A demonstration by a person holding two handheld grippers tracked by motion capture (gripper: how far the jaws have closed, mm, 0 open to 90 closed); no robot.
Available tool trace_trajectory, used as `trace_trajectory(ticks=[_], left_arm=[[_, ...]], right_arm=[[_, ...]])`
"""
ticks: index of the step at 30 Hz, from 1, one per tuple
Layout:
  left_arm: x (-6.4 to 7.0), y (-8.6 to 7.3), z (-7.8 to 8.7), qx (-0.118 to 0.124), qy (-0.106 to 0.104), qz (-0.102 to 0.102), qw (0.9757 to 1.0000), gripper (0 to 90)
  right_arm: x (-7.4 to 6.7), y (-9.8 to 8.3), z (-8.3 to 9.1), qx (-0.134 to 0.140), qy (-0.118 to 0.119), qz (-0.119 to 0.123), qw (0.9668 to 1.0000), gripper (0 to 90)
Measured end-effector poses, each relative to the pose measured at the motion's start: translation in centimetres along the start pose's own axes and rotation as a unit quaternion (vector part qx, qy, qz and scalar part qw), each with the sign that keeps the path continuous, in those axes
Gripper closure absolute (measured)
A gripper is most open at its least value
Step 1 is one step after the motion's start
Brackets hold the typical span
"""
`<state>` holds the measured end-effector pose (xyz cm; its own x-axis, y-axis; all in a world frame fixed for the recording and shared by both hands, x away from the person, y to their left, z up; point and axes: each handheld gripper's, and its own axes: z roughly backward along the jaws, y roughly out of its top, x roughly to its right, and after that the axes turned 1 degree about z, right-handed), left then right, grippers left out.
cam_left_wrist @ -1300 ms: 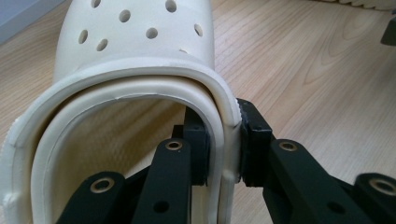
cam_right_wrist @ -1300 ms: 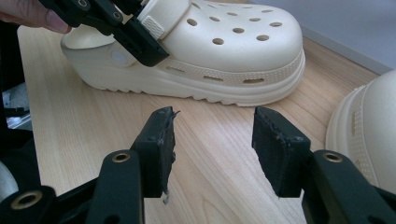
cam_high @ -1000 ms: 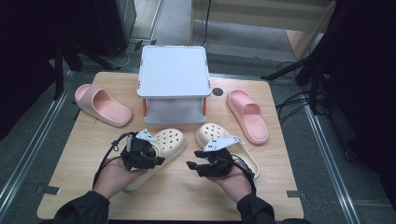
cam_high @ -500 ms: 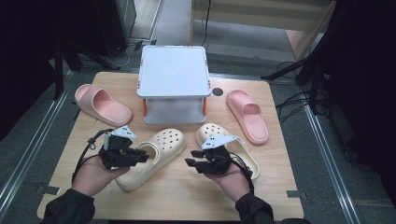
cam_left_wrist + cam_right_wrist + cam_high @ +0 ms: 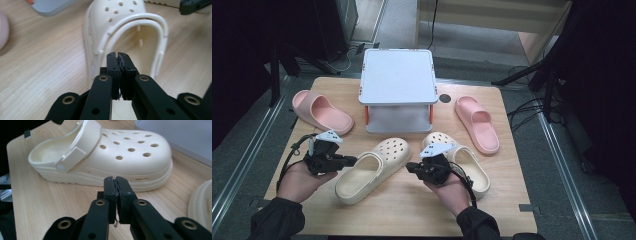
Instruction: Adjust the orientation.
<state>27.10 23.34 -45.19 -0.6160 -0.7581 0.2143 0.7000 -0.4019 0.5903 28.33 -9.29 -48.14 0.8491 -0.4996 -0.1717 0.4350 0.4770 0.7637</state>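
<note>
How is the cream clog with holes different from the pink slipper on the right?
The cream clog has round holes on top and a heel strap; the pink slipper has a plain band, no strap. The clog lies slanted near the front between both tools; the slipper lies farther back, beside the grey stand. Both rest sole-down on the table.

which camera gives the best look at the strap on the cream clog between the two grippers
The right gripper view: the cream foam clog lies side-on, its strap and rivet plainly visible. The left gripper view looks into the heel opening, the strap arching over it. In the high view the strap is small.
</note>
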Motion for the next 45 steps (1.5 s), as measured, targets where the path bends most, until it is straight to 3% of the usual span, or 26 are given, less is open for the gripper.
trace_trajectory(ticks=[6,9,11,13,17,23,27,31,34,45], left_arm=[[-1.7,-0.5,-1.4,-0.01,0.009,0.006,0.9999,89.0],[-2.7,-1.0,-2.2,-0.02,0.008,0.02,0.9996,89.0],[-3.0,-1.2,-2.7,-0.026,0.004,0.03,0.9992,89.0],[-2.8,-1.4,-3.2,-0.038,0.01,0.027,0.9989,89.0],[-2.9,-1.6,-3.2,-0.033,0.008,0.03,0.999,89.2],[-2.4,-1.9,-3.2,-0.033,0.005,0.033,0.9989,89.3],[-1.9,-2.0,-3.4,-0.032,-0.01,0.036,0.9988,89.3],[-0.9,-1.9,-3.7,-0.029,-0.032,0.024,0.9988,89.3],[-0.1,-1.8,-4.0,-0.029,-0.034,0.014,0.9989,89.3],[1.2,-1.4,-5.0,-0.036,-0.06,0.006,0.9975,89.1]], right_arm=[[-0.4,0.1,-2.1,-0.015,0.002,0.001,0.9999,90.0],[-0.5,0.1,-3.4,-0.024,0.008,-0.006,0.9997,90.0],[-0.7,0.0,-3.9,-0.028,0.01,-0.003,0.9995,90.0],[-0.9,0.1,-4.4,-0.033,0.013,0.001,0.9994,90.0],[-1.2,0.2,-5.2,-0.037,0.017,0.0,0.9992,90.0],[-1.2,0.2,-5.8,-0.041,0.012,0.0,0.9991,90.0],[-0.9,0.3,-5.6,-0.042,0.001,-0.003,0.9991,90.0],[-0.1,0.4,-5.3,-0.039,-0.009,-0.017,0.9991,90.0],[0.3,0.5,-5.2,-0.038,-0.016,-0.018,0.999,90.0],[1.3,0.6,-4.9,-0.037,-0.036,-0.03,0.9982,90.0]])
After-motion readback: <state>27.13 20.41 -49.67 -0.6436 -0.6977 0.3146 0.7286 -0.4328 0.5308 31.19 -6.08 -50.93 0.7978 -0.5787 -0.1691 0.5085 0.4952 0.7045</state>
